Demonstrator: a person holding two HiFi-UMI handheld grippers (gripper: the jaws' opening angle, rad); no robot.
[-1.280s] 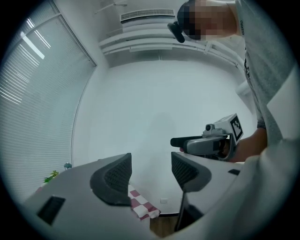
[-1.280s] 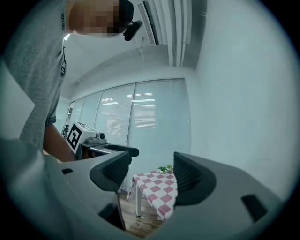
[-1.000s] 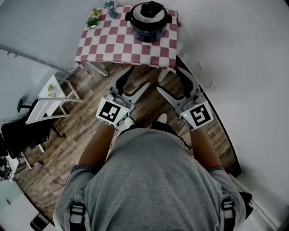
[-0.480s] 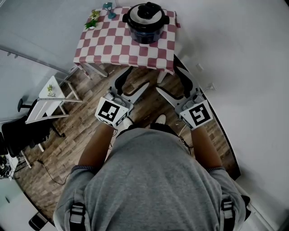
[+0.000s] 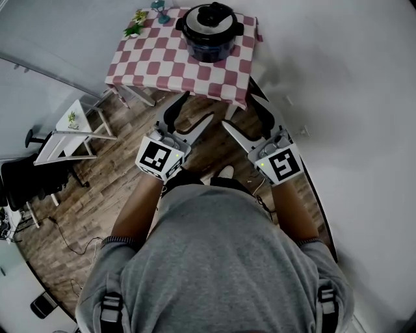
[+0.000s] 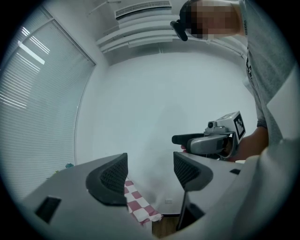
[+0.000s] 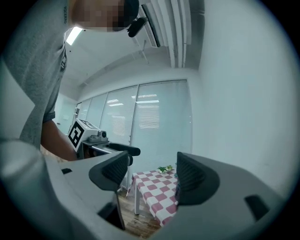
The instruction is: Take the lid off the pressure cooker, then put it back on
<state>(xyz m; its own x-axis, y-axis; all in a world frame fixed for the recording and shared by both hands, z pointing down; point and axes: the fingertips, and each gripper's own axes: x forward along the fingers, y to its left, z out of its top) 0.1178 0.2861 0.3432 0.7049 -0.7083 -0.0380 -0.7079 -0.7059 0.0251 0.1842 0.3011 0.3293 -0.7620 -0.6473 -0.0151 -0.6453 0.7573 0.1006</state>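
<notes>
Clearly short of the table (image 5: 162, 62), both tools are held level above the wooden floor (image 5: 130, 182) and touch nothing. The left gripper (image 5: 195, 109) has its jaws apart with only air, wall and a corner of the checked cloth (image 6: 140, 208) showing between them. The right gripper (image 5: 242, 112) also stands apart and empty, though its jaws have just been closing a little. Each carries a marker cube, the left (image 5: 158, 158) and the right (image 5: 281, 164), printed with a black-and-white square pattern that spells no word.

The pressure cooker (image 5: 209, 39) sits near the far right corner of the table, well apart from both tools, with its lid (image 5: 210, 17) on. Two small plants (image 5: 138, 19) stand at the far left corner.

A line of dark print runs down the grey shirt (image 6: 247, 70), too small to read.
</notes>
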